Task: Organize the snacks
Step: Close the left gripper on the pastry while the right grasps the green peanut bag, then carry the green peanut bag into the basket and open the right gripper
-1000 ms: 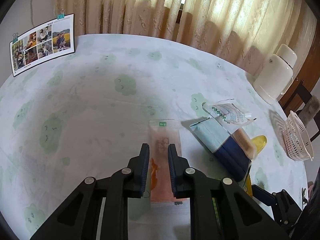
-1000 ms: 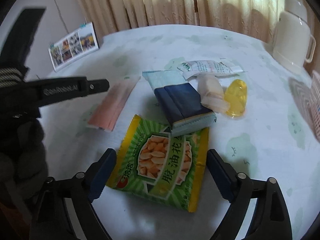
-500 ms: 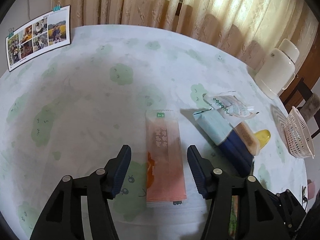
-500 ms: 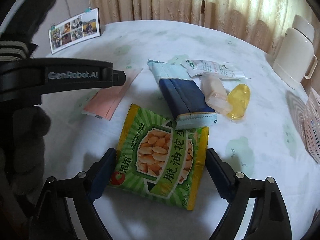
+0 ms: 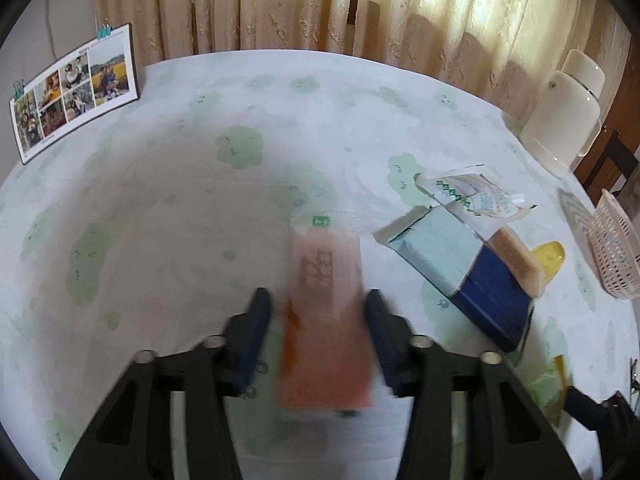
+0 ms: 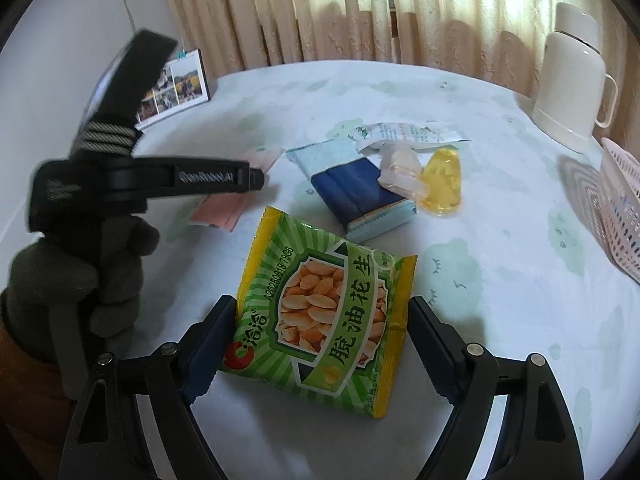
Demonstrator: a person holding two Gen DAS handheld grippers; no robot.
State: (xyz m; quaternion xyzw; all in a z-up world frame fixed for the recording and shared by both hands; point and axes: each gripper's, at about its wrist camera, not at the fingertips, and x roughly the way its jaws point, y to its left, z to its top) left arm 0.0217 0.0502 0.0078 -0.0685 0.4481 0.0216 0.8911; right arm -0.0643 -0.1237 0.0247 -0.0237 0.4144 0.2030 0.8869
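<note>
Both packs lie flat on the bench. The peanut packet sits between the right hand-held gripper jaws, which are spread wide and not squeezing it, though the left pad looks right at its edge. Crinkly foil, light, probably slippery, so I'd pinch a sealed side seam. The left hand-held gripper has just been closing around the thin orange sachet, jaws apart from it. That one's floppy; I'd grab an edge.
</note>
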